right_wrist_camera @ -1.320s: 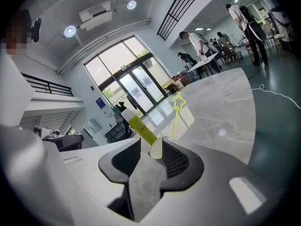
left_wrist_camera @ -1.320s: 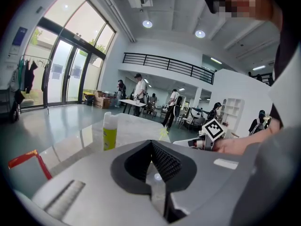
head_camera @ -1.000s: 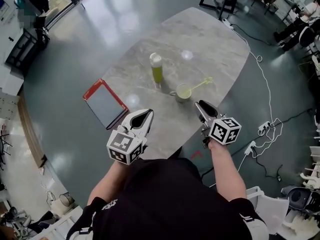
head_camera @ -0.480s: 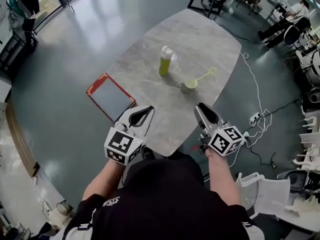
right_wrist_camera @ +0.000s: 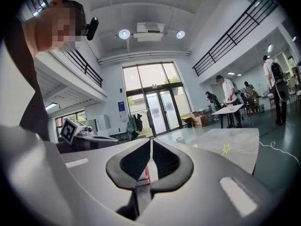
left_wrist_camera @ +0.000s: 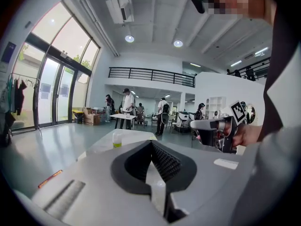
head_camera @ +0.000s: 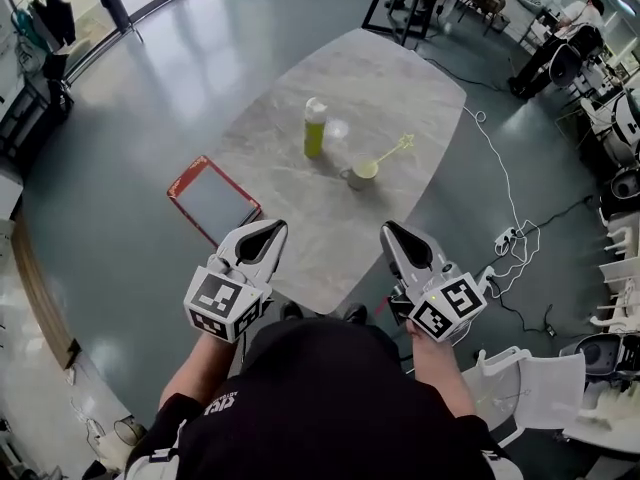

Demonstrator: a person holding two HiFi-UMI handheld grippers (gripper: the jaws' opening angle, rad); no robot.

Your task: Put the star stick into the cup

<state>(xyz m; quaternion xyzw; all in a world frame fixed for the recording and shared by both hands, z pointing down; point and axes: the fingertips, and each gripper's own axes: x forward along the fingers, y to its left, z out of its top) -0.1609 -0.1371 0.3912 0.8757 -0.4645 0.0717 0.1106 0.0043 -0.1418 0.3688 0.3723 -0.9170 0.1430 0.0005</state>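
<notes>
Pulling back from cup [head_camera: 362,174]: right hand-held gripper [head_camera: 392,230] closing on nothing, left hand-held gripper [head_camera: 266,230] jaws together, empty, both now well apart from cup. Stick [head_camera: 385,154] resting in cup, star end leaning out. Task looking finished.

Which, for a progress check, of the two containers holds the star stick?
The short cup right of the tall bottle; the star stick leans from it.

Your table [head_camera: 370,78] has a polished, grey-veined, stone-look top with bright glints on it. The floor [head_camera: 130,108] around it is smooth and glossy too. The cup [head_camera: 362,173] and star stick [head_camera: 390,150] look like pale green plastic. Your left gripper [left_wrist_camera: 151,145] has a matt grey plastic shell and ribbed black pads [left_wrist_camera: 164,161].
</notes>
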